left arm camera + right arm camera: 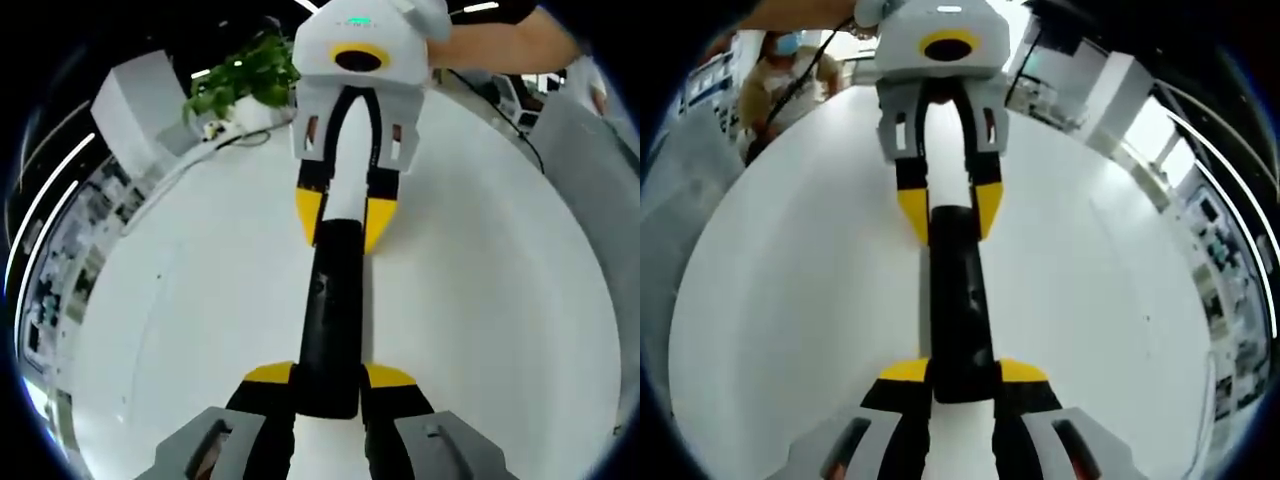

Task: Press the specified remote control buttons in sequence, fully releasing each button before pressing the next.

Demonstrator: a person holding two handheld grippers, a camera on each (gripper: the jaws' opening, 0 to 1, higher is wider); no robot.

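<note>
A long black remote control (330, 320) stretches over the white table (180, 330), held at both ends. My left gripper (330, 375) is shut on its near end, yellow tips pressed against both sides. At the far end the right gripper (343, 218) clamps it with its yellow tips. In the right gripper view the same remote (960, 310) runs up the middle. There the right gripper (965, 371) is shut on the near end and the left gripper (950, 212) grips the far end. The buttons are too dark to make out.
A potted green plant (245, 78) stands at the table's far edge with a cable (235, 140) beside it. A person's arm (500, 40) reaches in behind the right gripper. Another person (780, 80) sits beyond the table (790, 300). Office shelving (1225, 300) lines the side.
</note>
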